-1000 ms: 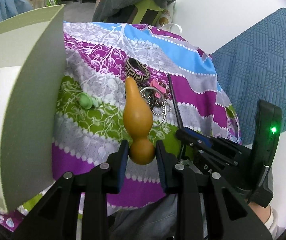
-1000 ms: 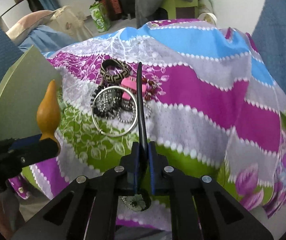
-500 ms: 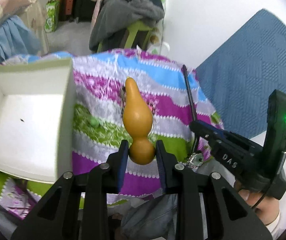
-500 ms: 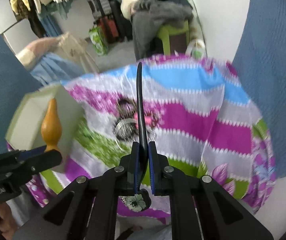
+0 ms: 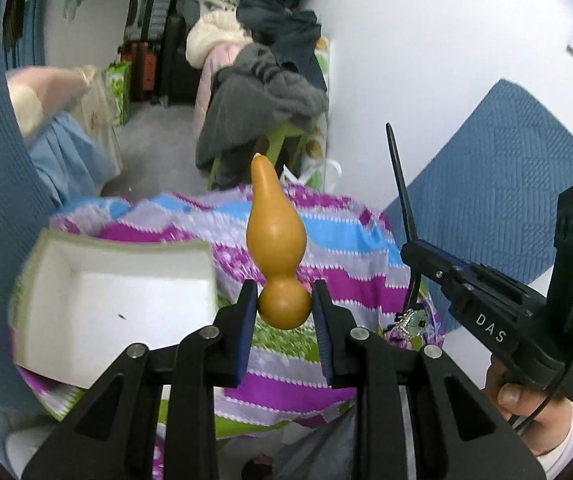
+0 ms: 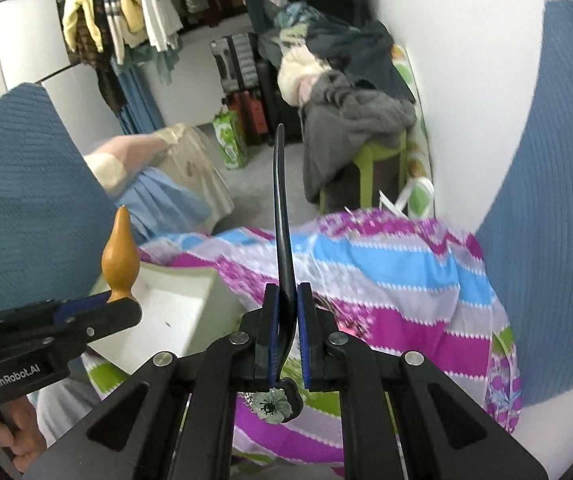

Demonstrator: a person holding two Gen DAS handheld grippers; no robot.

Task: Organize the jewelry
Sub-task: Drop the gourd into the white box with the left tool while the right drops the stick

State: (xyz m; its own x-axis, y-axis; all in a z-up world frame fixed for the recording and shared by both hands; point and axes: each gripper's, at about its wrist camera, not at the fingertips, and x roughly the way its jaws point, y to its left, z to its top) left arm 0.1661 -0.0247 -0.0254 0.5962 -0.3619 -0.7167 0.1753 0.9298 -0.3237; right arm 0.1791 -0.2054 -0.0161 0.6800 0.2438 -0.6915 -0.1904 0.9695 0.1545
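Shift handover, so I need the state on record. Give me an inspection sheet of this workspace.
Surface: striped floral cloth over a rounded surface.
Job's things: white open box on the cloth; orange gourd-shaped piece; black hair stick with a flower ornament at its base.
Clutter: nothing seen loose on the visible cloth; the view is blurred.
Grippers: left gripper shut on the gourd's lower bulb; right gripper shut on the hair stick.
Cables: thin black cable below the right gripper's handle.
Surroundings: grey clothes heaped on a green stool, suitcases, hanging garments, blue quilted panels.
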